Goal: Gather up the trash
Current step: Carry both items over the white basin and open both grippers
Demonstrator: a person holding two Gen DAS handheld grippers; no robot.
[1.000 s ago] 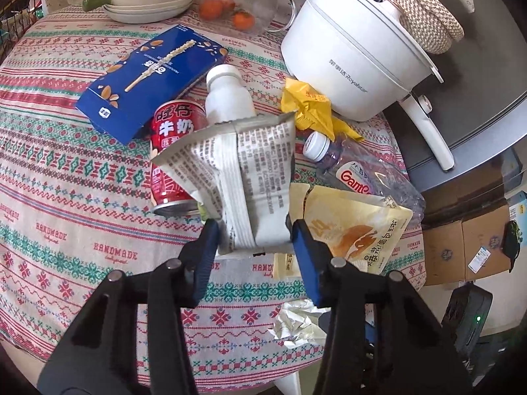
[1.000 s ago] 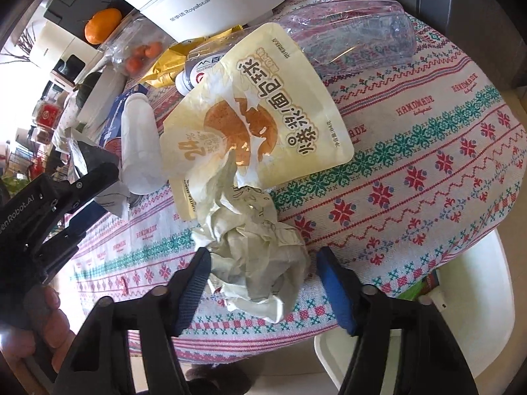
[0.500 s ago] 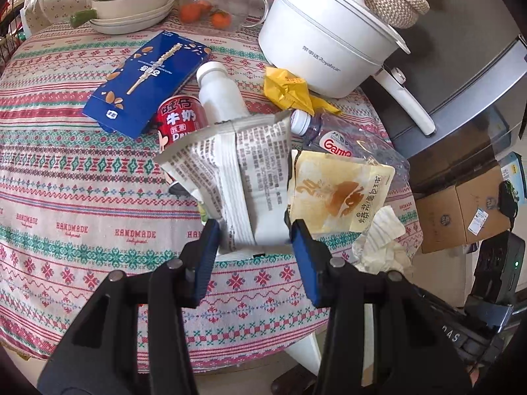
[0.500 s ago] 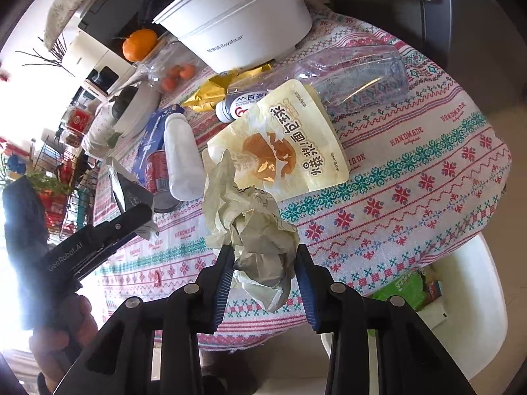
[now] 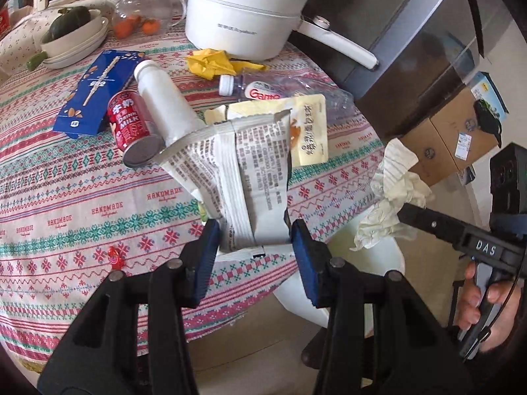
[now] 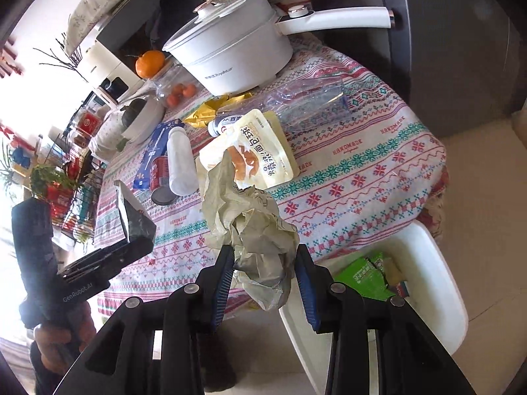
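Note:
My left gripper (image 5: pixel 253 240) is shut on a silver printed snack wrapper (image 5: pixel 240 177) and holds it above the table's near edge. My right gripper (image 6: pixel 265 268) is shut on a crumpled paper wad (image 6: pixel 253 220), lifted off the table beside a white trash bin (image 6: pixel 441 263) that holds green packaging. The wad also shows in the left wrist view (image 5: pixel 392 197). On the table lie a yellow pouch (image 6: pixel 260 151), a clear plastic bottle (image 6: pixel 309 105), a white bottle (image 5: pixel 164 105), a red milk can (image 5: pixel 133 125), a blue snack box (image 5: pixel 98 95) and a yellow wrapper (image 5: pixel 214 62).
A white electric pot (image 5: pixel 243 23) with a long handle stands at the table's back. A glass jar of oranges (image 5: pixel 141 16) and stacked bowls (image 5: pixel 75 39) sit at the back left. Cardboard boxes (image 5: pixel 454 135) stand on the floor at the right.
Both grippers have pulled back from the table, each carrying its piece. The right gripper closed on the paper wad, lifted it and moved it toward the white bin.

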